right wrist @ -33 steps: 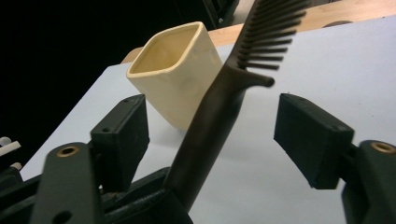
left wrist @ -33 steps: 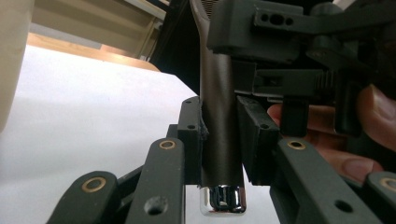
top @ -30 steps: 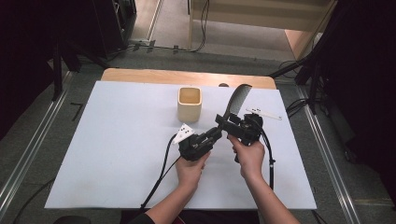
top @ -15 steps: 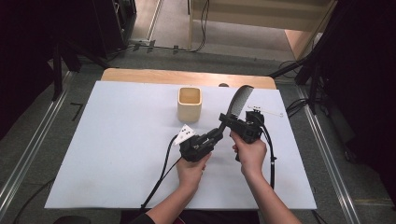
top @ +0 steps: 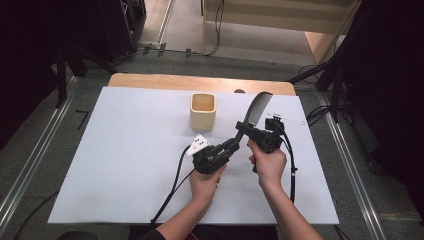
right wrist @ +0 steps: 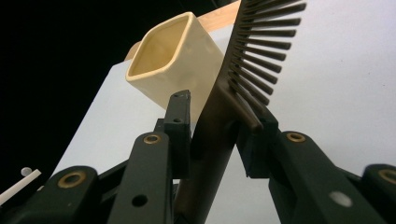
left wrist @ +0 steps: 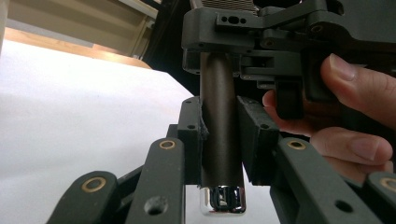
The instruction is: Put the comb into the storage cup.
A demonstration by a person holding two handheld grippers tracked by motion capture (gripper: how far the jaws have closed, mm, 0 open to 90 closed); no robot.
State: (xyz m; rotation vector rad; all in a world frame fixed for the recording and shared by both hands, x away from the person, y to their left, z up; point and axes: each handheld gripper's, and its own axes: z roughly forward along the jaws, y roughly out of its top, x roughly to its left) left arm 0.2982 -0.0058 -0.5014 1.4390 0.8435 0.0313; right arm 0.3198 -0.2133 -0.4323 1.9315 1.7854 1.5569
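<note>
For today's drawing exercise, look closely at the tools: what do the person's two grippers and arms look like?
Both the left gripper and the right gripper are matt black, with blocky bodies. Their jaws are flat jointed bars with brass-ringed pivots and square black pads. A black cable trails from each. A white tag with dark dots sits on the left one. The forearms are bare; dark cloth shows at the elbow.

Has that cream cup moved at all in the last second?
No. The cup stands at the same spot on the white sheet, just below the wooden edge, as it did in both earlier high views.
</note>
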